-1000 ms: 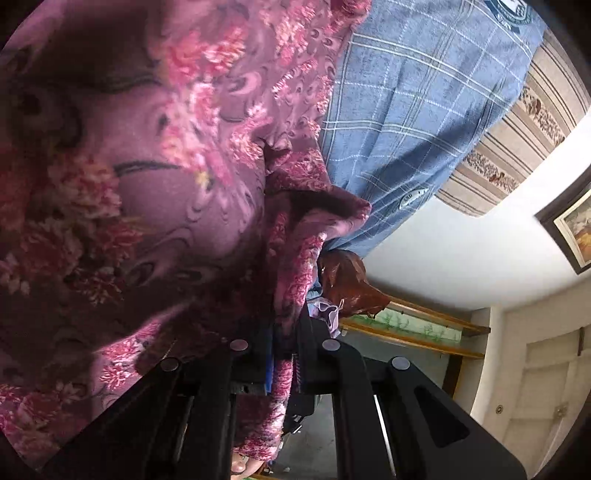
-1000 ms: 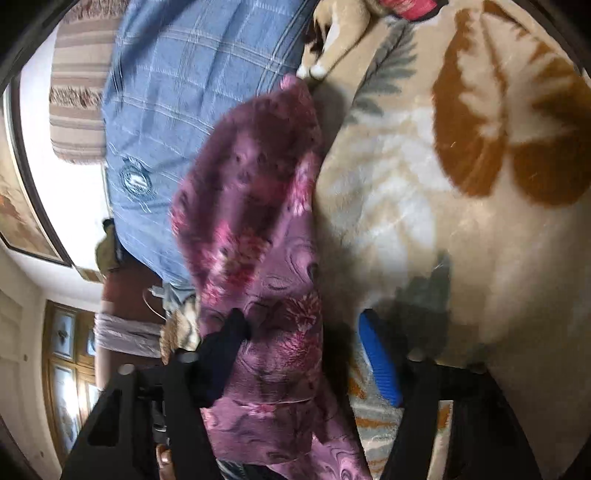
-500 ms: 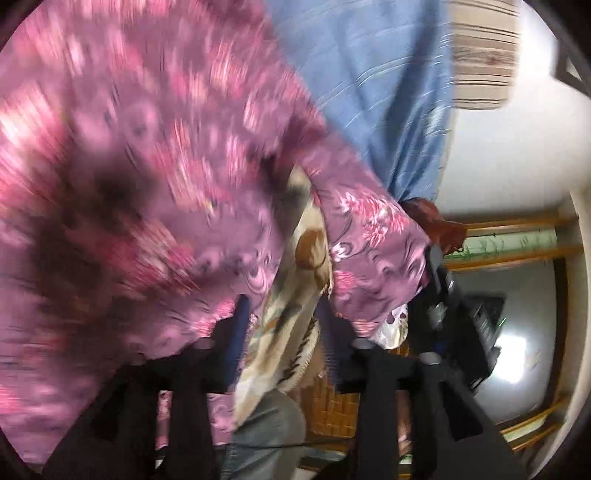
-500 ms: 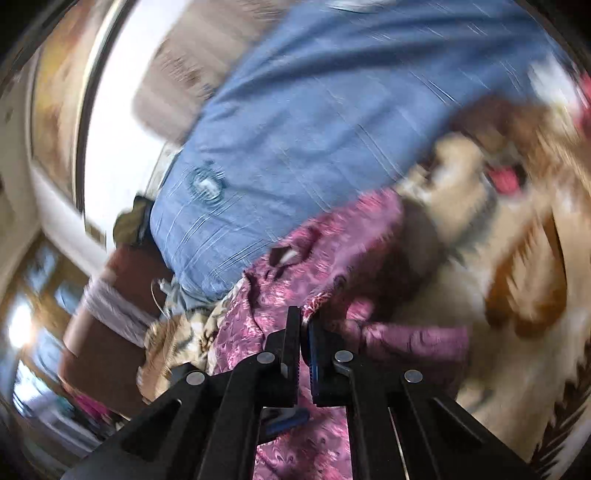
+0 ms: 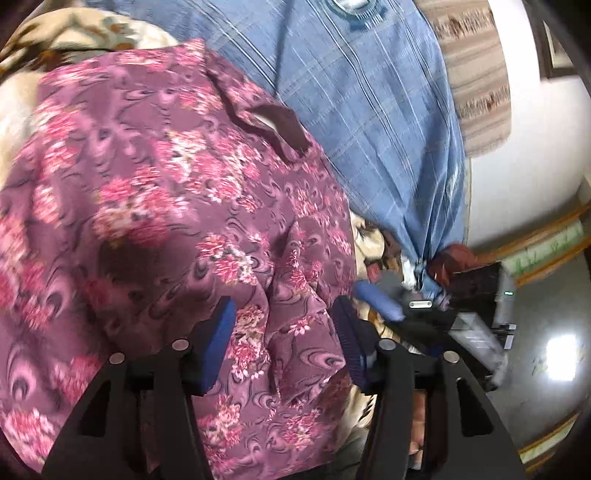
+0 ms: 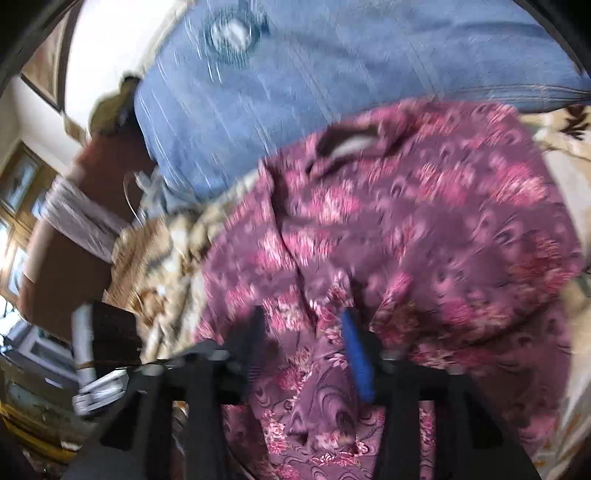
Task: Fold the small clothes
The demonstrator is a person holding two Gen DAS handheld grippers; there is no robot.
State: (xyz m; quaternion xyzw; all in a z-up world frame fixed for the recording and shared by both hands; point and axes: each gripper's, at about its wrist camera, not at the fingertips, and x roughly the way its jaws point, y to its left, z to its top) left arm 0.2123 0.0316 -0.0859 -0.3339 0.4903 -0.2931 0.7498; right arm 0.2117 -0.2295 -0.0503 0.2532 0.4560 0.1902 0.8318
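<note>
A purple garment with pink flowers lies spread on the bed, its collar toward the blue pillow. It also fills the right wrist view, blurred. My left gripper is open, its blue pads apart over the garment's near edge, cloth loose between them. My right gripper is open too, over the same edge; a fold of cloth rises between its fingers. The right gripper's blue pad shows just right of my left one.
A blue checked pillow lies behind the garment, also in the right wrist view. A cream and brown leaf-print blanket covers the bed. A white wall, a striped cushion and wooden shelves stand beyond.
Both grippers held the garment a moment ago and have opened. The garment, held up before, now lies spread flat on the bed in front of the pillow.
</note>
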